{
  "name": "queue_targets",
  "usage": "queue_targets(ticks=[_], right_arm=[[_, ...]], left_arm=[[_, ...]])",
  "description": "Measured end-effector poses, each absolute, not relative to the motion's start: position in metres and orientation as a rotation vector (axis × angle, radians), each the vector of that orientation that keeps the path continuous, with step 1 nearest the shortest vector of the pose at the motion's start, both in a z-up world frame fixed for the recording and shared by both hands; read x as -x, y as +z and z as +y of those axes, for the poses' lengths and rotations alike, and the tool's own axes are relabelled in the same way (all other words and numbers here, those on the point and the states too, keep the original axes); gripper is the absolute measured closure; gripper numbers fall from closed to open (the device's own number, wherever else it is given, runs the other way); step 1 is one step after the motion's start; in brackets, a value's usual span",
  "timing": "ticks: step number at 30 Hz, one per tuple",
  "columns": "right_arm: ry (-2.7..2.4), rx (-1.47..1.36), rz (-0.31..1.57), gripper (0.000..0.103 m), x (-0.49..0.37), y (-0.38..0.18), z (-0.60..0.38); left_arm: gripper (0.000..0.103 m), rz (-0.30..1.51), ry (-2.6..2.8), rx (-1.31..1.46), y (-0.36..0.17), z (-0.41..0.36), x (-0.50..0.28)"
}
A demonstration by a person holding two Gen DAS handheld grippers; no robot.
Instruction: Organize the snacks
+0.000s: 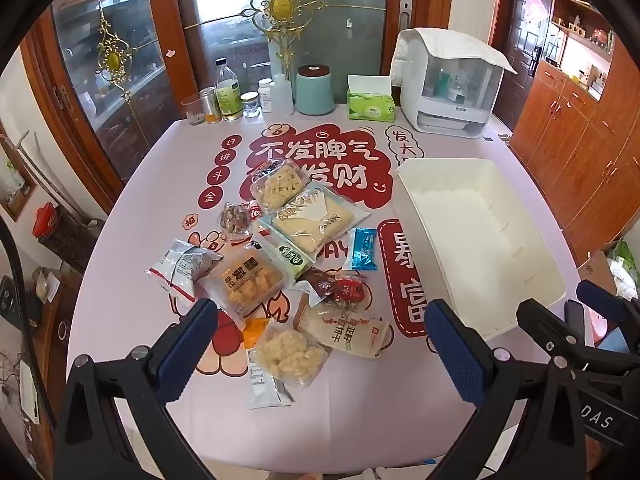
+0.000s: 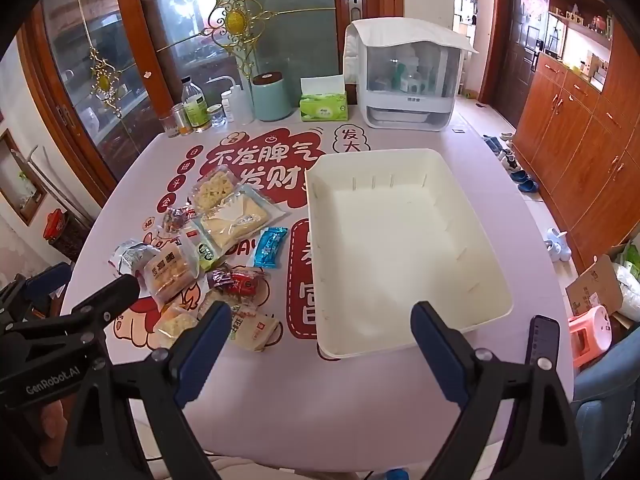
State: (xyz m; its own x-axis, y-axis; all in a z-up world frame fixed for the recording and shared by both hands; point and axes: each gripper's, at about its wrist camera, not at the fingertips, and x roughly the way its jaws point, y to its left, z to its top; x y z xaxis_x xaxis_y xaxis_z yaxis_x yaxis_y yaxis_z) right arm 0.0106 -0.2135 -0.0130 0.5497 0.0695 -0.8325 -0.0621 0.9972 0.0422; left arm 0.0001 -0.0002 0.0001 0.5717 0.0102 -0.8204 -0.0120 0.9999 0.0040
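Pink printed tablecloth (image 1: 132, 240) carries a loose heap of snack packets (image 1: 280, 264) left of an empty white bin (image 2: 400, 240). Left gripper (image 1: 320, 344) and right gripper (image 2: 320, 352) both hover with fingers spread wide, grasping nothing. Packets look light, crinkly, slippery — pinch a sealed edge, since the puffed contents probably crush easily.
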Motion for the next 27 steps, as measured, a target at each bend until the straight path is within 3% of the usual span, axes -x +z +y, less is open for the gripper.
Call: queue_targets(ticks=[27], right_arm=[[0.087, -0.022, 0.978, 0.011, -0.0119, -0.0147, -0.2132]], left_arm=[[0.001, 0.980, 0.017, 0.000, -0.0007, -0.0002, 0.0005]])
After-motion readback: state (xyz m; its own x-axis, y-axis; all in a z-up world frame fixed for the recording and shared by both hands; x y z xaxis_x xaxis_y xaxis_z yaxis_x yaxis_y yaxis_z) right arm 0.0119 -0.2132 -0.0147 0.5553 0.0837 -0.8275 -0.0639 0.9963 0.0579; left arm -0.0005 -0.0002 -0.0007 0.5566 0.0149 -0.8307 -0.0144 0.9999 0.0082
